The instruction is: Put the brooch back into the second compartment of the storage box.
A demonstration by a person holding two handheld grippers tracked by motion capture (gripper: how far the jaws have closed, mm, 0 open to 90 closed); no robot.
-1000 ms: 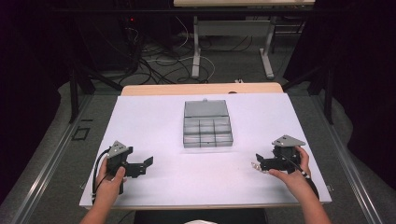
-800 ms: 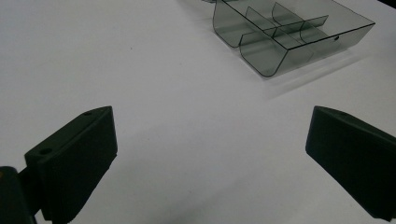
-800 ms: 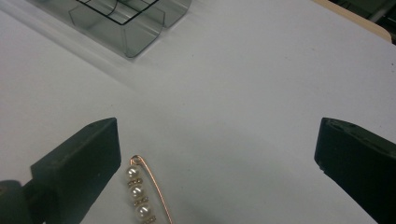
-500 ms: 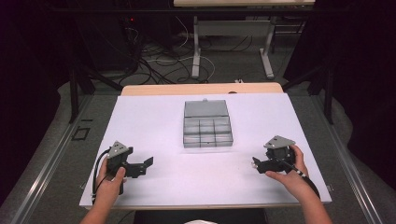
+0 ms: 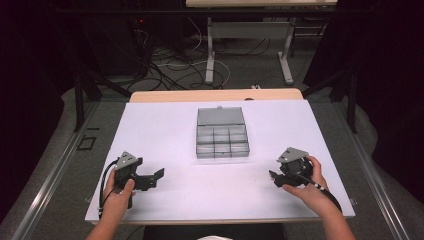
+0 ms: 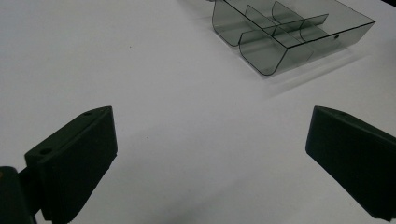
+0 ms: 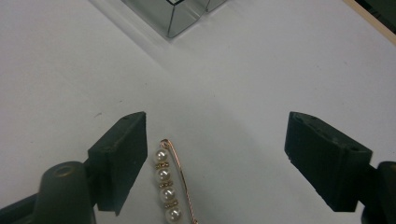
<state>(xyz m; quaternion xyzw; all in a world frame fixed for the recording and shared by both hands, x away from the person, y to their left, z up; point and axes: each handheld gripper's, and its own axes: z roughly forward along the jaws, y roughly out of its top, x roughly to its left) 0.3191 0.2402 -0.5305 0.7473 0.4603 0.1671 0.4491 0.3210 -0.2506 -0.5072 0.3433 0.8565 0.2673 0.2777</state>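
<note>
A dark room with cables on the floor surrounds the white tabletop (image 5: 165, 125), which carries all items inspected.

Item in hand: a pearl pin (image 7: 170, 184), gold wire with four pearls, lying flat on the tabletop near its right edge, toward the near right corner. It rests between the jaws of my right gripper (image 7: 215, 158), just beside the left-hand jaw as the right gripper view shows it; whether it touches that jaw I cannot tell. It is not lifted and not pinched.

Status, in my judgement: early. The pin has yet to be grasped, and the clear divided box (image 5: 222, 134), standing open at the middle of the tabletop toward the far edge, shows no contents in the compartments I can see. If the pin is meant for that box, the closing, lifting, carrying and placing are all still to do.

Right gripper (image 5: 280, 177): jaws spread wide, set low over the surface and straddling the pin, pointed inward and toward the box corner. My right hand (image 5: 305, 182) grips it from behind, forearm coming in from the near edge.

Left gripper (image 5: 150, 179): jaws spread wide, nothing between them but bare tabletop, held near the near left corner and aimed toward the box (image 6: 289, 32), well apart from it. My left hand (image 5: 120, 192) holds it low and level.
</note>
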